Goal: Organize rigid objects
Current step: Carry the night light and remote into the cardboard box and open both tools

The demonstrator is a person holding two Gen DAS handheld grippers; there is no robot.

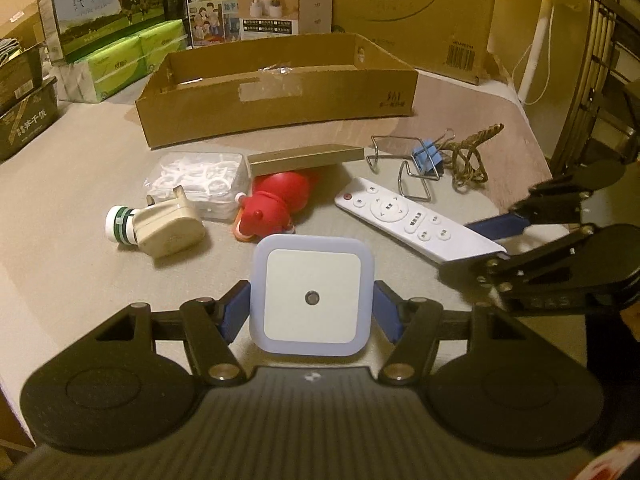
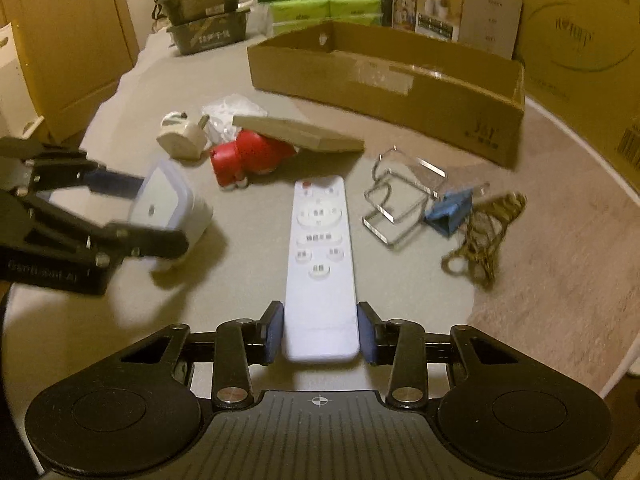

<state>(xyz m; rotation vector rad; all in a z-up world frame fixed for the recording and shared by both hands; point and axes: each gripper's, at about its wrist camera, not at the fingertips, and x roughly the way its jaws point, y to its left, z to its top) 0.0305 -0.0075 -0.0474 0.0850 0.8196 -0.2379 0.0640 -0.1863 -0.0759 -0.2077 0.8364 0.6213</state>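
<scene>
Only tape scrap [image 1: 276, 69] inside cardboard box [image 1: 280, 116]

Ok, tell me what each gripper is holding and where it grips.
The left gripper holds the square night light by its two opposite side edges. The right gripper clamps the white remote by the long sides near its bottom end.

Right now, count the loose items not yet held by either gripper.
7: clear plastic box of white picks, beige plug, red toy, tan flat box leaning on it, wire stand, blue binder clip, twine bundle. Some may be hidden.
</scene>
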